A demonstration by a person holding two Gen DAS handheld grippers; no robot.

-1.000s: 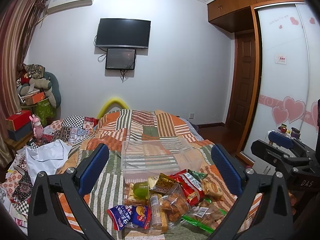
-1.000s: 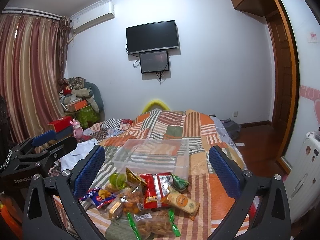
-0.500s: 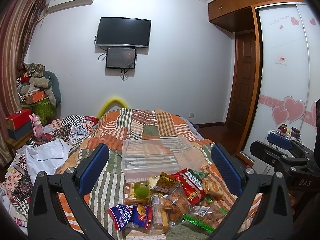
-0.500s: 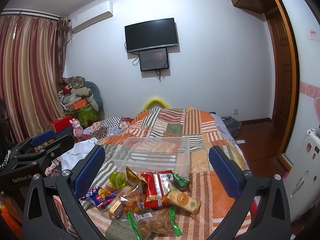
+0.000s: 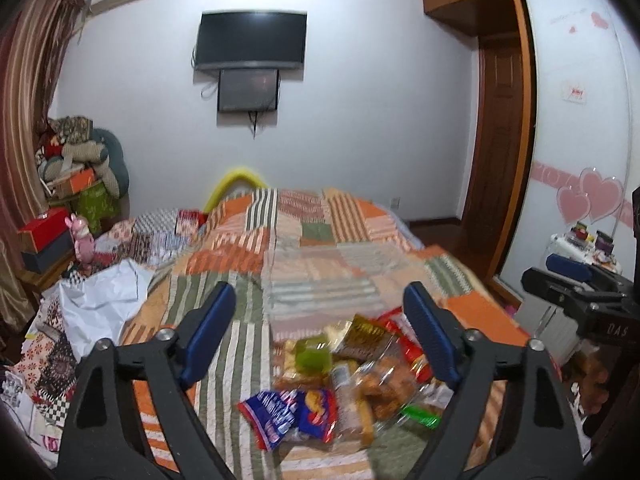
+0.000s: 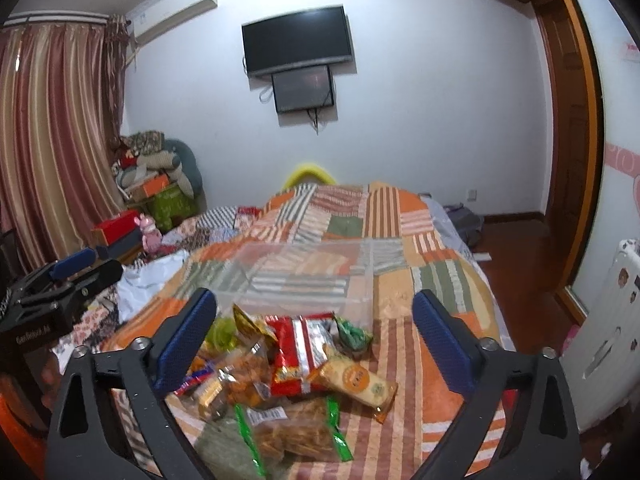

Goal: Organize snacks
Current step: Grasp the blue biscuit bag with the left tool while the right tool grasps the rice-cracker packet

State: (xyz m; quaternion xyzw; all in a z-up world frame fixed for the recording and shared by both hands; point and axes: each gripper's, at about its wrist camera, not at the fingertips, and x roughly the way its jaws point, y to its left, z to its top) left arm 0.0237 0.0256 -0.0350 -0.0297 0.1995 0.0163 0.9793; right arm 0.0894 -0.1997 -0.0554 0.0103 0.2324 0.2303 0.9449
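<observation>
A pile of snack packets (image 5: 344, 372) lies on the patchwork bed, with a blue packet (image 5: 280, 412) at its near left. In the right wrist view the pile (image 6: 280, 368) shows a red packet (image 6: 302, 354) and a yellow biscuit pack (image 6: 356, 380). A clear plastic bin (image 6: 304, 280) stands empty just behind the pile; it also shows in the left wrist view (image 5: 320, 284). My left gripper (image 5: 320, 332) is open and empty above the pile. My right gripper (image 6: 316, 332) is open and empty above the pile too.
The patchwork quilt (image 5: 304, 220) covers the bed. White cloth (image 5: 100, 304) and clutter lie at the left. A wardrobe with heart stickers (image 5: 580, 160) and a door (image 6: 568, 160) stand at the right. A white radiator (image 6: 608, 340) is at the far right.
Both grippers have moved forward and down toward the snack pile; the pile and bin look nearer. Both stay open and empty.
</observation>
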